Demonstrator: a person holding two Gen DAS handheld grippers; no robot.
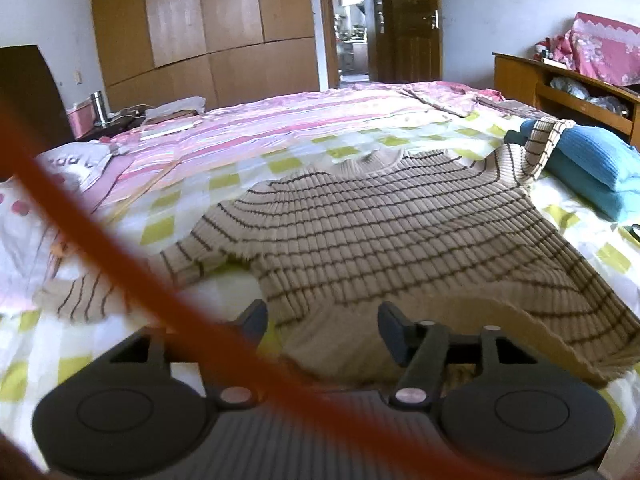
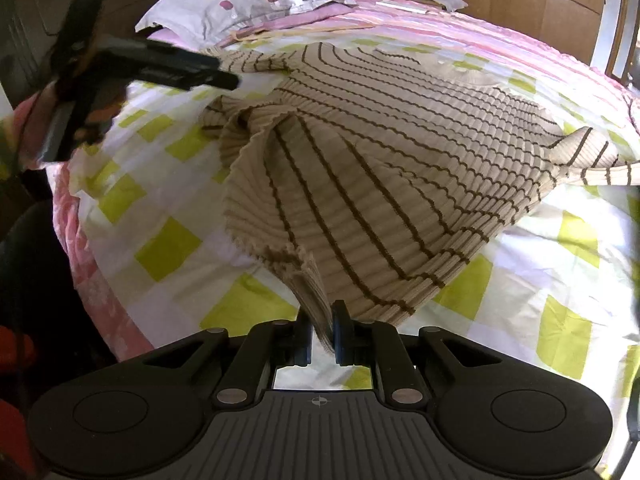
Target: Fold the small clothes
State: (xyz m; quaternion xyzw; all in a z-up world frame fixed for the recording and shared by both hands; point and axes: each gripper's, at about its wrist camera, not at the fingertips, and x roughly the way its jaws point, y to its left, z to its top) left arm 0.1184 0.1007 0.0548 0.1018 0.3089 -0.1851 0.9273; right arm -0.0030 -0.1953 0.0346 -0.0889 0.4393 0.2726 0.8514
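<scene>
A beige sweater with thin brown stripes [image 1: 360,224] lies spread on the bed, neck away from me. My left gripper [image 1: 322,330] is open, its fingers either side of the sweater's near hem, holding nothing. In the right wrist view the sweater [image 2: 380,168] is bunched and pulled up at one hem corner. My right gripper [image 2: 321,334] is shut on that hem corner. The left gripper [image 2: 160,66] shows at the upper left of that view, above the sweater's far edge. One sleeve [image 1: 536,148] drapes over blue folded clothes.
The bed has a white and yellow-green check sheet [image 1: 224,184] and a pink striped cover [image 1: 280,120]. Folded blue clothes [image 1: 592,168] lie at the right. An orange cable [image 1: 120,264] crosses the left wrist view. A pillow [image 2: 240,4] and wardrobes [image 1: 200,20] are behind.
</scene>
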